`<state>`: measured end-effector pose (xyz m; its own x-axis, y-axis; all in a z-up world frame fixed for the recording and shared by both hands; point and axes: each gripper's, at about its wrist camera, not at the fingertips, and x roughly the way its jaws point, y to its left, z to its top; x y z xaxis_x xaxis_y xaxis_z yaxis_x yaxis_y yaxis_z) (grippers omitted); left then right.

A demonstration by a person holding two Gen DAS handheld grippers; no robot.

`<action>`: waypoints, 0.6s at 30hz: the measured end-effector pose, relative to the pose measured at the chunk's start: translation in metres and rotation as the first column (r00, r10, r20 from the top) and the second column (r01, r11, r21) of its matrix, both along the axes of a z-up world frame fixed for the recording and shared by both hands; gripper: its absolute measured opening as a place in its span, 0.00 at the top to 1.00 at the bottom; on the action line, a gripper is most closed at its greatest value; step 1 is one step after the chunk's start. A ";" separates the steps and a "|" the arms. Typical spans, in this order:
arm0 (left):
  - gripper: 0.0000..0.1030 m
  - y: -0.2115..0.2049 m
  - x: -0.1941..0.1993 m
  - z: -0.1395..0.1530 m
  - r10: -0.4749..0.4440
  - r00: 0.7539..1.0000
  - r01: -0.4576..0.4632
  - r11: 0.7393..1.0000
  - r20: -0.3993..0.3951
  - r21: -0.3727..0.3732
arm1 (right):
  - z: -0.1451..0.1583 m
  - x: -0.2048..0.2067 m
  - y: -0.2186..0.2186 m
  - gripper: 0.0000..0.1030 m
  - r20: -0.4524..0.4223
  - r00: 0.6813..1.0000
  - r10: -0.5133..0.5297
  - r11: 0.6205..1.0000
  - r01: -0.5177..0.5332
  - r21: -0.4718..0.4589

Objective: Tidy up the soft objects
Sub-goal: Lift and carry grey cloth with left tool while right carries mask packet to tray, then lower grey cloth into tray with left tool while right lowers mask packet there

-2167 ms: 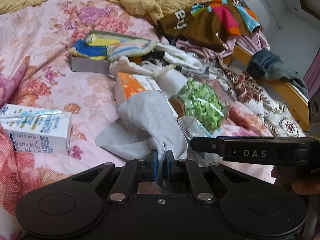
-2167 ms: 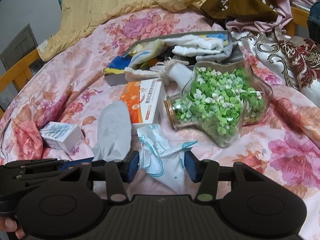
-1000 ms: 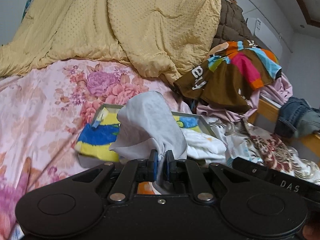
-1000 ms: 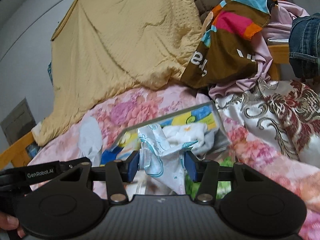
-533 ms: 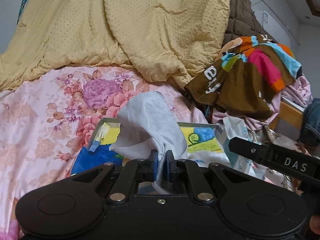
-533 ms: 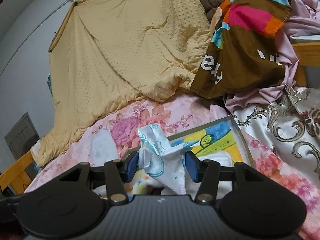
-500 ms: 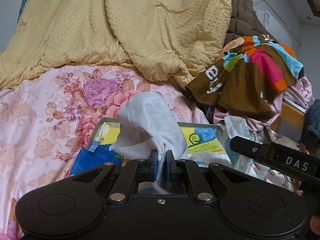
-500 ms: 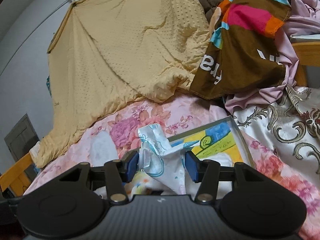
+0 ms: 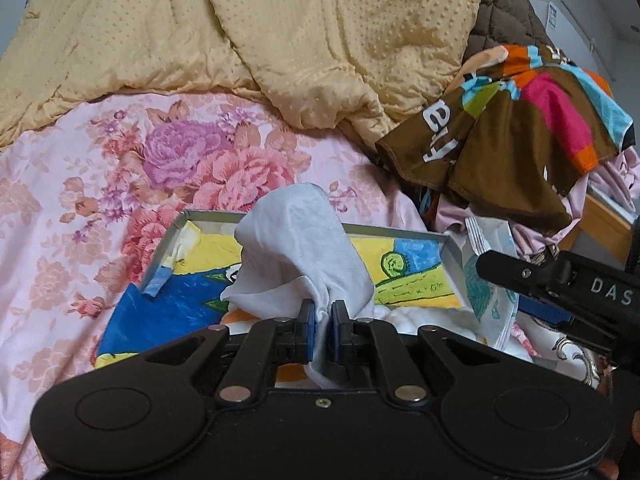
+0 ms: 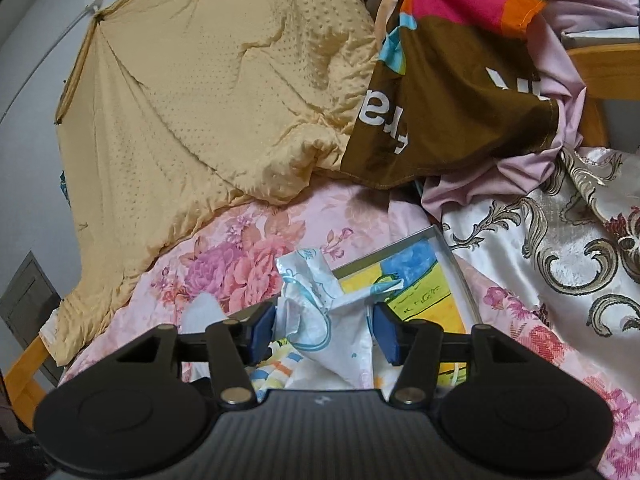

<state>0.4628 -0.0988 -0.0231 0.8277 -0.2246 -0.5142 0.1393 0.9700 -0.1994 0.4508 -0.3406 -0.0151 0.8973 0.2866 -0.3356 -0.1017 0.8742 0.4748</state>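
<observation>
Grey cloth (image 9: 304, 248) pinched in left gripper (image 9: 321, 326); right gripper (image 10: 325, 334) widening around wrapper (image 10: 320, 312)

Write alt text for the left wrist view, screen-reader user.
The left gripper is shut on a pale grey cloth above an open box with a colourful drawing inside, on a pink floral bedspread. A yellow quilt lies behind; the right gripper enters from the right.
</observation>
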 end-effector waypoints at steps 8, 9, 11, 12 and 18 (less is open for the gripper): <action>0.90 -0.010 0.006 -0.011 0.005 0.999 -0.004 1.000 -0.038 0.022 | -0.004 0.006 0.008 0.42 -0.028 1.000 0.012 0.999 -0.013 -0.030; 0.90 -0.011 0.006 -0.012 0.005 0.999 -0.005 1.000 -0.039 0.023 | -0.005 0.007 0.008 0.41 -0.036 0.999 0.019 0.999 -0.020 -0.026; 0.90 -0.012 0.006 -0.013 0.004 0.999 -0.003 1.000 -0.039 0.026 | -0.007 0.009 0.007 0.40 -0.044 0.999 0.025 1.000 -0.026 -0.015; 0.90 -0.012 0.006 -0.014 0.004 0.999 -0.003 1.000 -0.039 0.027 | -0.008 0.009 0.007 0.40 -0.049 0.998 0.027 0.999 -0.028 -0.015; 0.84 -0.014 0.006 -0.015 0.014 0.999 -0.013 0.999 -0.040 0.034 | -0.009 0.011 0.003 0.35 -0.065 0.998 0.022 1.000 -0.022 -0.006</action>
